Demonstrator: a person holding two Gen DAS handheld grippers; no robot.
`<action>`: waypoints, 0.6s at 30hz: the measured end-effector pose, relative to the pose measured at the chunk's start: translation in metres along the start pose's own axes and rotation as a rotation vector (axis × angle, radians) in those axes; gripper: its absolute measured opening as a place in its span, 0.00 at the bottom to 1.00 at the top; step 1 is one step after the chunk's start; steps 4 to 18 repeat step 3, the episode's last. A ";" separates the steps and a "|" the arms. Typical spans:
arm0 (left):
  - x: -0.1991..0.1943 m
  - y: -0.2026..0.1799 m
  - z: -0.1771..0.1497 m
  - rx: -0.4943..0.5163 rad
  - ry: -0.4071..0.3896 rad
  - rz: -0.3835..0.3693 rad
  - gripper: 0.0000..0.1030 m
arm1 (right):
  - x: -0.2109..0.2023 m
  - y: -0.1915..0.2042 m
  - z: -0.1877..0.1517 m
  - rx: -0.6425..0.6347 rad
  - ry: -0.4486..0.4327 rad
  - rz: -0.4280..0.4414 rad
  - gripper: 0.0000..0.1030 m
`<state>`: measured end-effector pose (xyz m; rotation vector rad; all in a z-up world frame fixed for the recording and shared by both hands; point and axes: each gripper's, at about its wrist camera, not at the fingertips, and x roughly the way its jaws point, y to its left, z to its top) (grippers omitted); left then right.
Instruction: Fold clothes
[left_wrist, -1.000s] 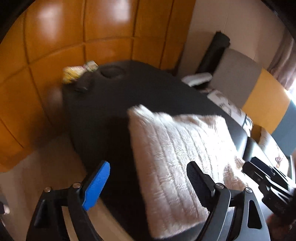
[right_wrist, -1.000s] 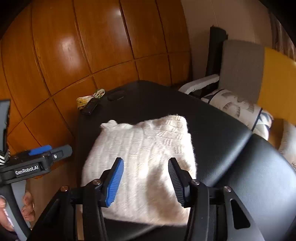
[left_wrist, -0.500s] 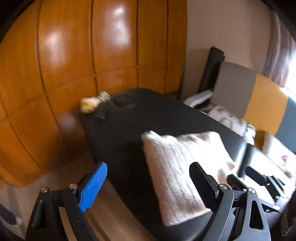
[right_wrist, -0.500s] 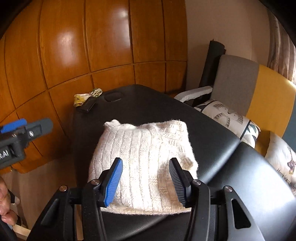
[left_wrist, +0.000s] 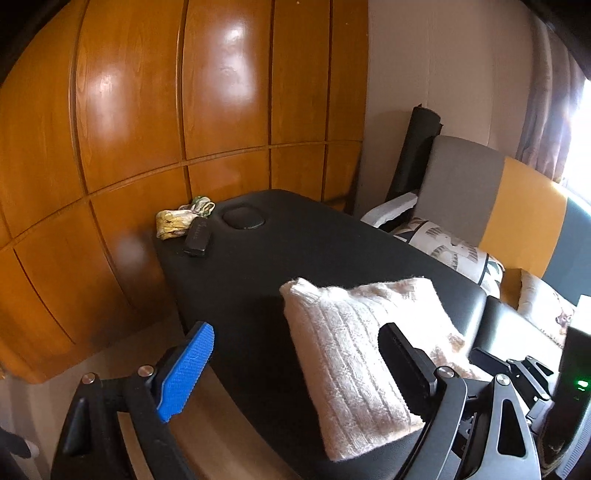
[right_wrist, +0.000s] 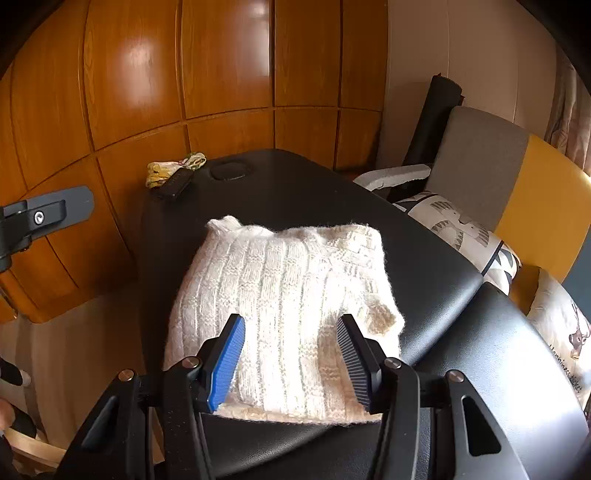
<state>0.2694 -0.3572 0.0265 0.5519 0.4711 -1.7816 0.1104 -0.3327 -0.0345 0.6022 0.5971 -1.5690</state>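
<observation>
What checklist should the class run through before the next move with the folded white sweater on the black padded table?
1. White sweater lies folded in a compact block: ok.
2. Sweater fully on the black table, no part hanging over the edge: ok.
3. Left gripper open, nothing held: ok.
4. Right gripper open above the sweater, nothing gripped: ok.
5. Black case and yellow cloth bundle at the far end, apart from the sweater: ok.
6. Layers inside the fold lie flat: cannot tell.
</observation>
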 end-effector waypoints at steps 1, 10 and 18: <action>0.001 0.000 0.000 0.000 -0.001 -0.001 0.89 | 0.000 -0.001 0.000 0.000 0.002 -0.002 0.51; 0.003 0.000 -0.001 0.002 0.004 -0.001 0.89 | 0.000 -0.002 0.000 0.001 0.003 -0.007 0.51; 0.003 0.000 -0.001 0.002 0.004 -0.001 0.89 | 0.000 -0.002 0.000 0.001 0.003 -0.007 0.51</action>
